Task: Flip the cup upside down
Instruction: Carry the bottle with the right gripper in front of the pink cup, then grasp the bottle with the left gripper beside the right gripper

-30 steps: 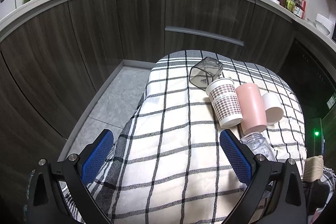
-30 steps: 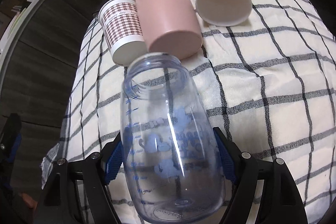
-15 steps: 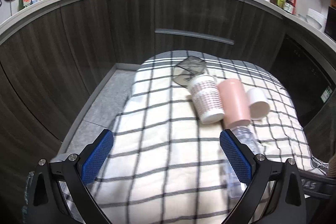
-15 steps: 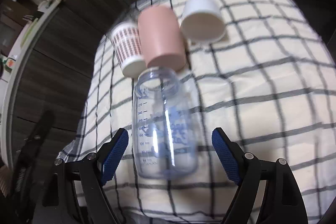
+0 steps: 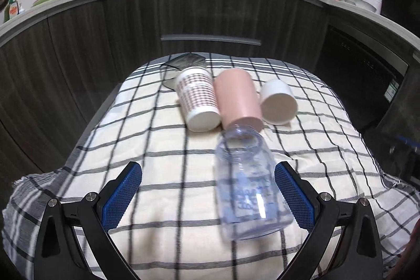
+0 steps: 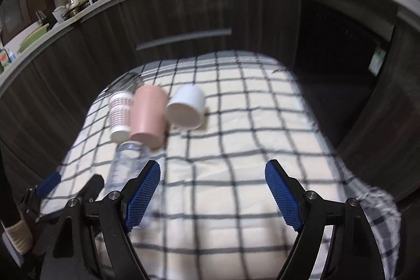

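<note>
A clear plastic bottle-cup with blue print [image 5: 249, 185] stands mouth-down on the checked cloth [image 5: 147, 138], just inside the right finger of my open, empty left gripper [image 5: 208, 197]. It also shows in the right wrist view [image 6: 126, 164]. Behind it stand three upside-down cups: a checkered white one [image 5: 198, 101], a pink one [image 5: 239, 99] and a plain white one [image 5: 278, 102]. My right gripper [image 6: 212, 194] is open and empty, back from the cups, to the right of the bottle-cup.
A dark translucent container [image 5: 181, 63] lies behind the checkered cup. Dark wood kitchen cabinets [image 5: 210, 15] with a cluttered countertop stand beyond the table. The left gripper [image 6: 47, 183] shows at the lower left of the right wrist view.
My right gripper let go of the clear bottle-cup, opened and drew back to the right. My left gripper moved right, so the bottle-cup now stands between its fingers.
</note>
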The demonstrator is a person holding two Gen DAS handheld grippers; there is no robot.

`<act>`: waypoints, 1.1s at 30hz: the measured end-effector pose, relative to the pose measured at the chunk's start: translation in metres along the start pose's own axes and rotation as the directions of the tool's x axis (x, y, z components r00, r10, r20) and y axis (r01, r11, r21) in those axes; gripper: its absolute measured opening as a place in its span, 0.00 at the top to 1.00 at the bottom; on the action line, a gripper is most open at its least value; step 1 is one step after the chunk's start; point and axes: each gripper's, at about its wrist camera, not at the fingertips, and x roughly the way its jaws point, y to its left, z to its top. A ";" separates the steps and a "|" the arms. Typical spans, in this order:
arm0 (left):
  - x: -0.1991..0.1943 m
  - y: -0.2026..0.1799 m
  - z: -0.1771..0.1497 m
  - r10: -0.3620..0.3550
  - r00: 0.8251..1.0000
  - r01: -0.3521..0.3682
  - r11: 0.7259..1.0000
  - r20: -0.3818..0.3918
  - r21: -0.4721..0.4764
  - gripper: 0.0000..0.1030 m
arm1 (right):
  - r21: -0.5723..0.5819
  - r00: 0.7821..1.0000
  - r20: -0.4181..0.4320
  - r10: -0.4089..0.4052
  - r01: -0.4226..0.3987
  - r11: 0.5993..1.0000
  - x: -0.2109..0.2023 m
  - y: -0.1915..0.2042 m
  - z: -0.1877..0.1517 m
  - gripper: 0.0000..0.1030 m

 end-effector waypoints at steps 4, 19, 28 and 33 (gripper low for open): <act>0.003 -0.013 -0.011 0.003 1.000 -0.004 1.000 0.029 0.018 0.00 | 0.008 1.000 0.020 -0.021 0.021 1.000 0.000 -0.011 -0.001 0.20; 0.023 -0.035 -0.030 -0.020 0.998 0.018 0.999 0.059 0.040 0.00 | 0.068 0.999 -0.048 -0.016 0.019 0.998 0.026 -0.029 -0.010 0.20; 0.034 -0.048 -0.033 -0.050 0.997 0.048 0.998 0.057 0.033 0.07 | 0.111 0.996 -0.083 -0.016 0.025 0.993 0.035 -0.039 -0.011 0.20; 0.039 -0.053 -0.035 -0.079 0.996 0.077 0.996 0.037 0.043 0.21 | 0.136 0.993 -0.113 -0.016 0.031 0.990 0.040 -0.044 -0.012 0.20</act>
